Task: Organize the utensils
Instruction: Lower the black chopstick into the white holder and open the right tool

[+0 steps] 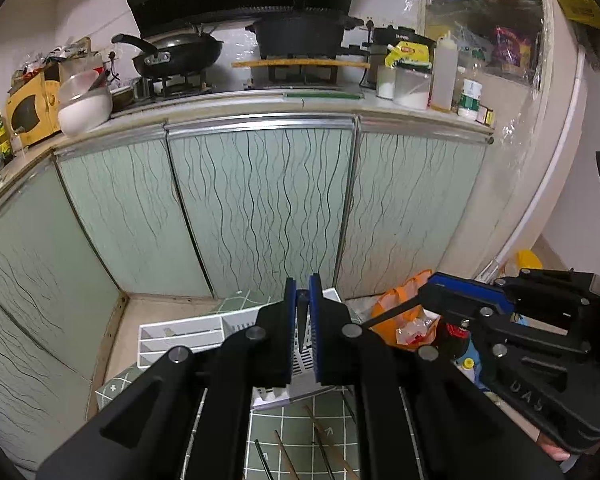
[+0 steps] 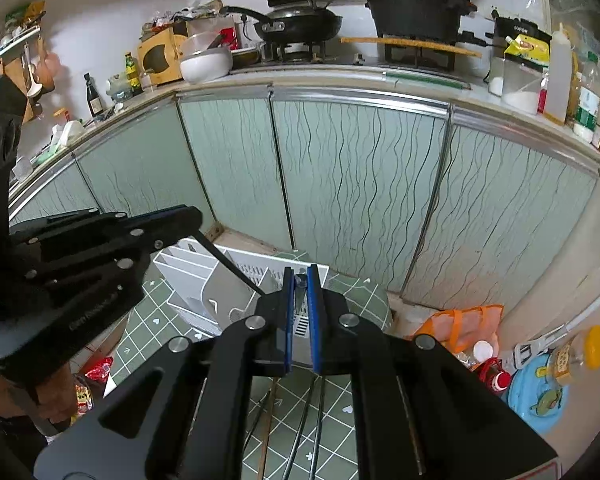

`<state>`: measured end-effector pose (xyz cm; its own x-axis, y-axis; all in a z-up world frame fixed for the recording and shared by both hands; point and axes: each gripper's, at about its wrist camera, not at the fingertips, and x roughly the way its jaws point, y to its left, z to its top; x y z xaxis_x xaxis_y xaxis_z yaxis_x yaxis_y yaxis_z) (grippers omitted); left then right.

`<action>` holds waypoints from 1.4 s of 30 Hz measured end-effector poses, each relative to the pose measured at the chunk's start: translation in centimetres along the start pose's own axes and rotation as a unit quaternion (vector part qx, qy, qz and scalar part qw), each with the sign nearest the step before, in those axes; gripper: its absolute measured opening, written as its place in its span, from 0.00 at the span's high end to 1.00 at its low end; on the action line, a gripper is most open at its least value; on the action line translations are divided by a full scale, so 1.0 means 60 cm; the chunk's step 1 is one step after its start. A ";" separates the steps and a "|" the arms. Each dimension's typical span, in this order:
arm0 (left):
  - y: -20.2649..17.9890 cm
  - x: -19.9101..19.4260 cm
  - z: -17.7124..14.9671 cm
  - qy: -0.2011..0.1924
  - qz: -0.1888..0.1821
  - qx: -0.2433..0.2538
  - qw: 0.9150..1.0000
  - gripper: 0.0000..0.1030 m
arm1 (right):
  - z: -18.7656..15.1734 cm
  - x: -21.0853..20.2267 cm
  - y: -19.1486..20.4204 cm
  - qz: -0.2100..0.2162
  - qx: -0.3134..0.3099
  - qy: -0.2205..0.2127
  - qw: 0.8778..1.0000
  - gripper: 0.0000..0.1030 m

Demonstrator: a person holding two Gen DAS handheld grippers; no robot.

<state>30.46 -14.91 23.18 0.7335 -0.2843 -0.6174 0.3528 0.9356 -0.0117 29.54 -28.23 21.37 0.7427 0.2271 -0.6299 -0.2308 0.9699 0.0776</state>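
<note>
My left gripper (image 1: pixel 302 294) is shut on a thin black chopstick (image 1: pixel 302 320) that hangs down over the white utensil organizer (image 1: pixel 180 334). It shows in the right wrist view (image 2: pixel 188 216) with the black chopstick (image 2: pixel 228 266) slanting down toward the organizer (image 2: pixel 204 264). My right gripper (image 2: pixel 299 276) is shut on a thin grey utensil tip (image 2: pixel 300 282) above the organizer's slotted end. It shows in the left wrist view (image 1: pixel 440 284) with a black stick (image 1: pixel 392 312) pointing left. Several loose chopsticks (image 1: pixel 324 448) lie on the green checked mat (image 1: pixel 292 424), also in the right wrist view (image 2: pixel 296 432).
Pale green cabinet doors (image 1: pixel 260 208) stand right behind the organizer. An orange bag (image 1: pixel 404 320) with rubbish sits to the right, with bottles and a blue plastic toy (image 2: pixel 540 392) on the floor. The counter above carries a pan (image 1: pixel 176 54), pot and jars.
</note>
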 end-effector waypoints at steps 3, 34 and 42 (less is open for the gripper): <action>-0.001 0.012 -0.009 0.004 0.002 0.001 1.000 0.93 | -0.009 0.017 -0.003 -0.002 0.001 0.006 1.000 0.94; 0.055 -0.024 -0.055 -0.023 0.015 -0.013 1.000 0.04 | -0.068 0.007 -0.015 -0.016 -0.012 -0.007 1.000 0.10; 0.085 -0.051 -0.091 -0.020 0.009 -0.017 1.000 0.04 | -0.096 -0.019 -0.017 -0.019 -0.027 -0.013 0.999 0.08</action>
<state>26.83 -8.14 20.72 0.7621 -0.2752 -0.5861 0.3200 0.9470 -0.0286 25.31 -29.98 17.54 0.7676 0.1928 -0.6112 -0.2344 0.9721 0.0123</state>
